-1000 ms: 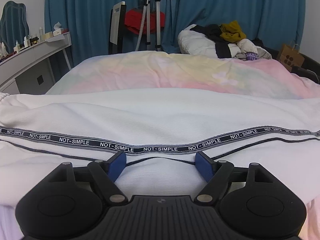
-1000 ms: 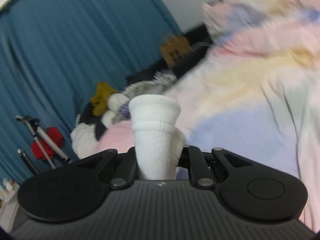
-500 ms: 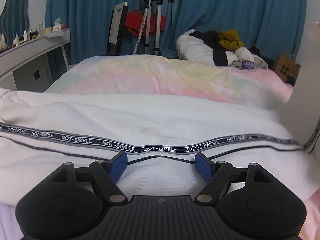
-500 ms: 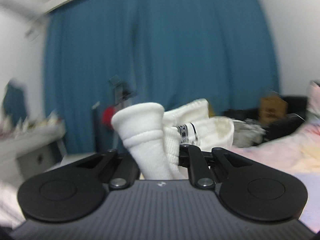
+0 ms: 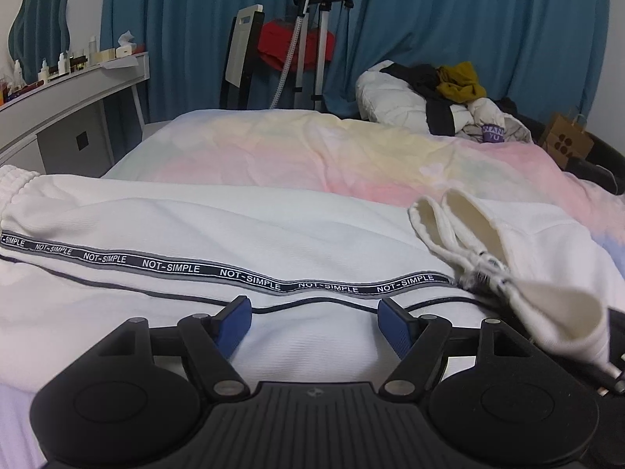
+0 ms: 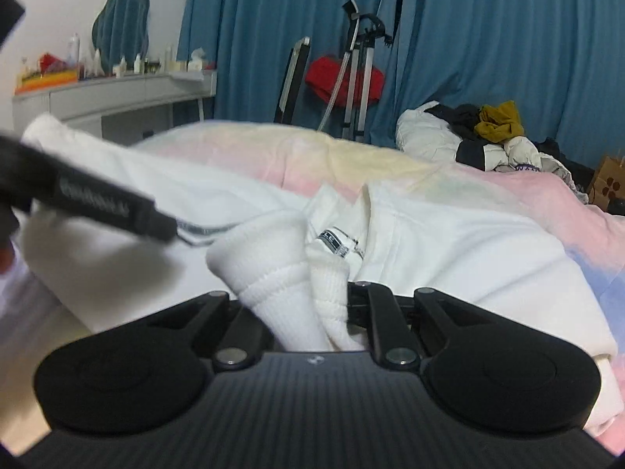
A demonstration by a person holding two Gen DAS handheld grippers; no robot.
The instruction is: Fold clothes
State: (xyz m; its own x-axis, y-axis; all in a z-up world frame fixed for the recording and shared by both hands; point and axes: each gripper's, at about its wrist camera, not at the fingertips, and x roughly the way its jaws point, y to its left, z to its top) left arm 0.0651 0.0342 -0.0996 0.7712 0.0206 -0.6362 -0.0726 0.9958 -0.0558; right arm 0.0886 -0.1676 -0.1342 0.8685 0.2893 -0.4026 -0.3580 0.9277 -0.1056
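Note:
White sweatpants with a black "NOT-SIMPLE" side stripe lie across the bed. My left gripper is open, its blue pads resting on the pants just below the stripe. My right gripper is shut on the ribbed white leg cuffs, holding them over the middle of the pants. The cuffs also show at the right of the left wrist view, folded back over the pants. The left gripper's dark body crosses the right wrist view at the left.
The bed has a pastel rainbow cover. A pile of clothes sits at its far right. A white desk with bottles, a garment steamer stand, blue curtains and a paper bag lie beyond.
My right gripper has swung the leg cuffs up and over from the right and brought them down onto the middle of the pants. My left gripper has stayed in place, open.

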